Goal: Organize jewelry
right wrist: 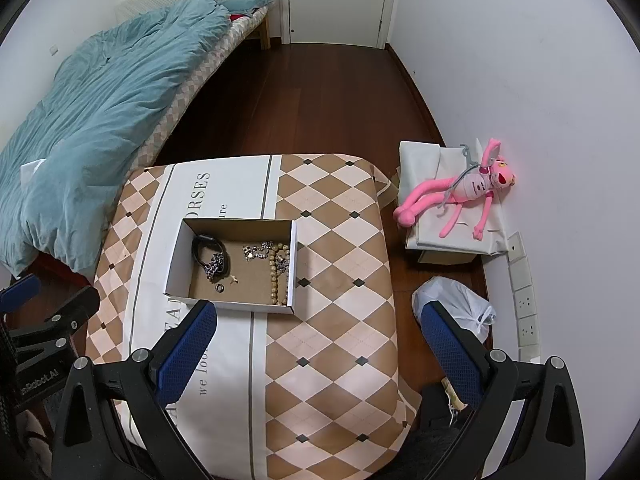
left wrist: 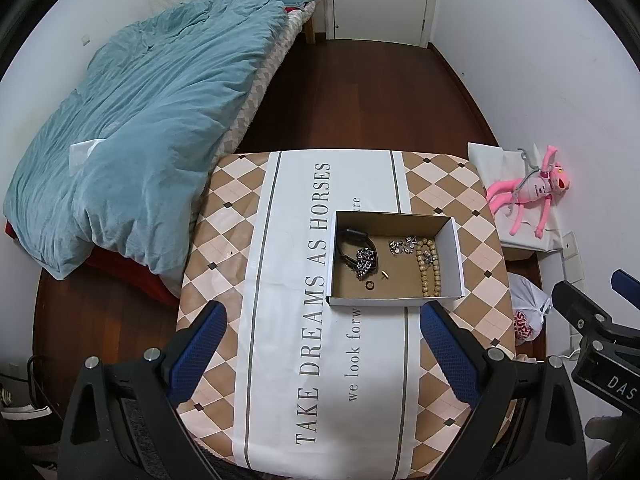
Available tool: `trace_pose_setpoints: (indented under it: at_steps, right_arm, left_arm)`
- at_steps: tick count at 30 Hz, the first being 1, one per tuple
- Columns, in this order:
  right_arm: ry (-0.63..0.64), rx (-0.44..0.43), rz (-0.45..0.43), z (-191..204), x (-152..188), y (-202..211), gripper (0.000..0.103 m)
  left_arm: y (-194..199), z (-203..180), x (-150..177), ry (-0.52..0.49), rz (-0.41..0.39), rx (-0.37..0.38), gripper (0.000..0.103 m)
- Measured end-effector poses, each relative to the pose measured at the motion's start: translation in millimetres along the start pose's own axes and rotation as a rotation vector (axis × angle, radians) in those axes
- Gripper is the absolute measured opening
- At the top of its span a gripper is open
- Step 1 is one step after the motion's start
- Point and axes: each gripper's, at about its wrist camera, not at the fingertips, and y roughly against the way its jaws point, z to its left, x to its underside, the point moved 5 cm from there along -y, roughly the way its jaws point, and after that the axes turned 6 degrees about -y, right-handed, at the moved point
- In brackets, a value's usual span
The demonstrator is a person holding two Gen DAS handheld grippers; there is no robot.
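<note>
The shallow white cardboard box [left wrist: 394, 300] sits on the checkered cloth-covered worktop [left wrist: 224, 240], its long axis across the view. Inside, a strand of tan wooden beads [left wrist: 430, 268] runs lengthwise front to back at the right end. The left tool [left wrist: 322, 344] and right tool [right wrist: 318, 344] both hover spread wide, empty.

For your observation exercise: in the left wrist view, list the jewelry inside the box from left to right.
black band → dark chain cluster → small ring → small gold piece → wooden bead strand
</note>
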Motion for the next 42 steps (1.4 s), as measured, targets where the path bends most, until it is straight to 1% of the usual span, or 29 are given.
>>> trace_pose_setpoints:
  at_steps: [29,42]
  right_arm:
    - [0.001,0.004,0.002,-1.3,0.7,0.2,0.103]
    - [0.003,0.005,0.005,-2.4,5.1,1.7,0.103]
  left_arm:
    - [5.4,-1.1,0.0,0.004,-0.007,-0.002,0.099]
    - [6.3,-1.4,3.4,0.010,-0.008,0.009,0.099]
